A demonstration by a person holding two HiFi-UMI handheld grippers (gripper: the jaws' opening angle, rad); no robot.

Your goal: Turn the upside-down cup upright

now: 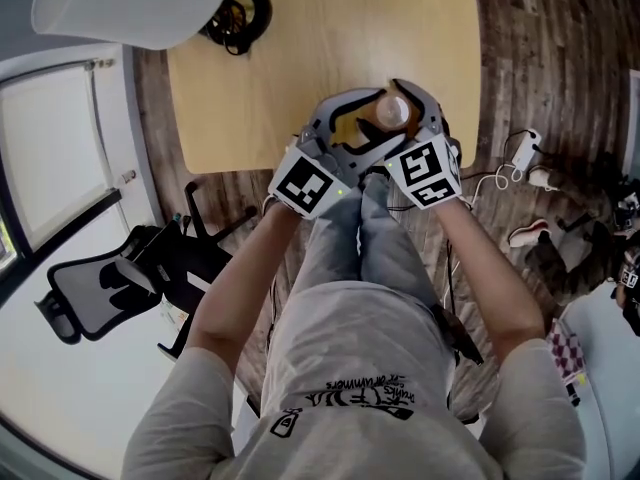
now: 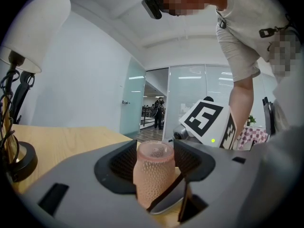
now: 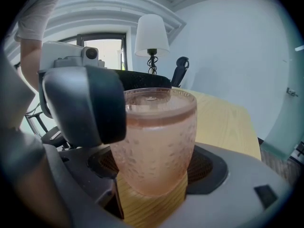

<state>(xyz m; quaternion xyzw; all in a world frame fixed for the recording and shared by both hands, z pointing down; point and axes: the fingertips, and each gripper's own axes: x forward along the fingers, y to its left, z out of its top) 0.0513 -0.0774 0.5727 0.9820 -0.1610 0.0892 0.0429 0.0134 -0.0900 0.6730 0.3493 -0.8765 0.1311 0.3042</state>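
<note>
Head view showed a pink textured cup [image 1: 393, 111] at the front edge of a wooden bench [image 1: 300, 58], thick end up, so probably not yet turned. Both grippers held it: the left gripper [image 2: 154, 161] was clamped on its upper sides, and the right gripper [image 3: 154, 171] was closed on its lower sides, crossing the other. Risk: with two crossed grips on slick, rounded plastic, an uneven twist could squeeze it free and off the nearby edge
</note>
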